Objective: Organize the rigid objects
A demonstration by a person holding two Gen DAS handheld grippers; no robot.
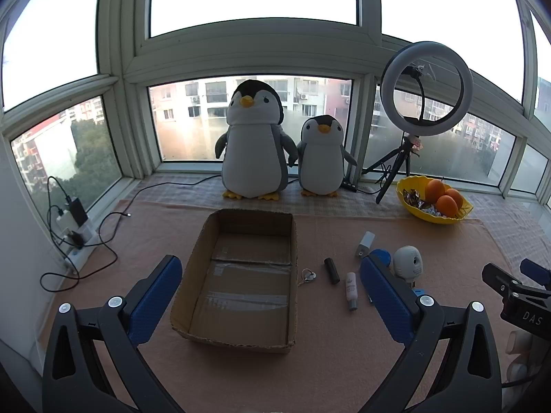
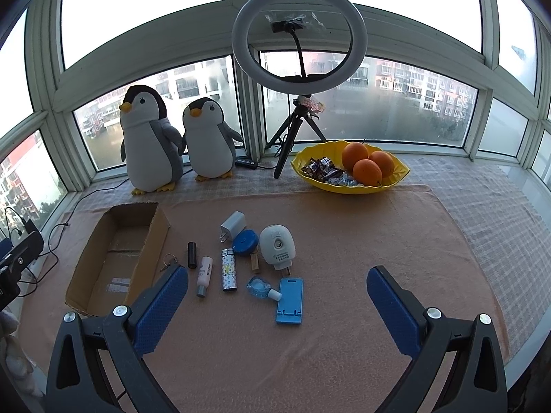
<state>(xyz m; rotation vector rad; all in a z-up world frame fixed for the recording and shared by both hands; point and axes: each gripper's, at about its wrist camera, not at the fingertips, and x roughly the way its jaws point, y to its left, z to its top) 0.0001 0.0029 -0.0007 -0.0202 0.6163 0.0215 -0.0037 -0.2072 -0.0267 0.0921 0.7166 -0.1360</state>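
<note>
An open, empty cardboard box (image 1: 241,339) (image 2: 82,268) lies on the pink cloth. Right of it lie small items: key ring (image 2: 168,261), black tube (image 2: 192,255), pink bottle (image 2: 204,276), lighter (image 2: 229,269), white charger (image 2: 232,224), blue round case (image 2: 245,241), white oval device (image 2: 277,246), clear blue bottle (image 2: 261,288), blue phone stand (image 2: 290,300). My left gripper (image 1: 272,296) is open above the box's near end. My right gripper (image 2: 277,304) is open, hovering over the near side of the items, and shows at the left wrist view's right edge (image 1: 516,285).
Two plush penguins (image 1: 253,144) (image 1: 320,156) stand by the window. A ring light on a tripod (image 2: 299,38) and a yellow bowl (image 2: 351,187) with oranges and sweets stand at the back right. A power strip with cables (image 1: 74,237) lies at the left.
</note>
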